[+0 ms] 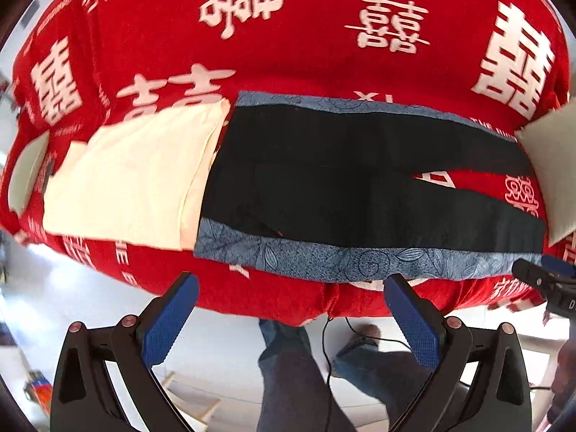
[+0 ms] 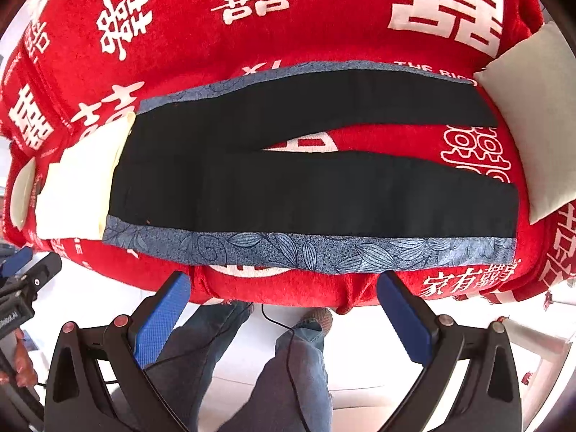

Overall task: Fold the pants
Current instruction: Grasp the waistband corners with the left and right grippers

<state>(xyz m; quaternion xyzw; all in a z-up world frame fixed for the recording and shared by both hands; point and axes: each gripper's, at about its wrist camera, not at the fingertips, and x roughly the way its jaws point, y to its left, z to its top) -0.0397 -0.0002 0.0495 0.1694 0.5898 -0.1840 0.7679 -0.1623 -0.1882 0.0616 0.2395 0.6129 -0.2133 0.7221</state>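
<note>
Dark navy pants (image 1: 342,180) with blue leaf-patterned side stripes lie flat on a red cloth-covered table (image 1: 252,54), waist at the left, the two legs spread toward the right; they also show in the right wrist view (image 2: 306,187). My left gripper (image 1: 291,295) is open and empty, just off the table's near edge below the near stripe. My right gripper (image 2: 284,291) is open and empty, also off the near edge below the near leg. The right gripper's tip shows in the left wrist view (image 1: 543,273).
A cream folded cloth (image 1: 129,180) lies against the pants' waist at the left. A white pad (image 1: 27,176) lies at the far left and a grey-white cushion (image 2: 529,118) at the right end. The person's legs and a cable are below the table edge.
</note>
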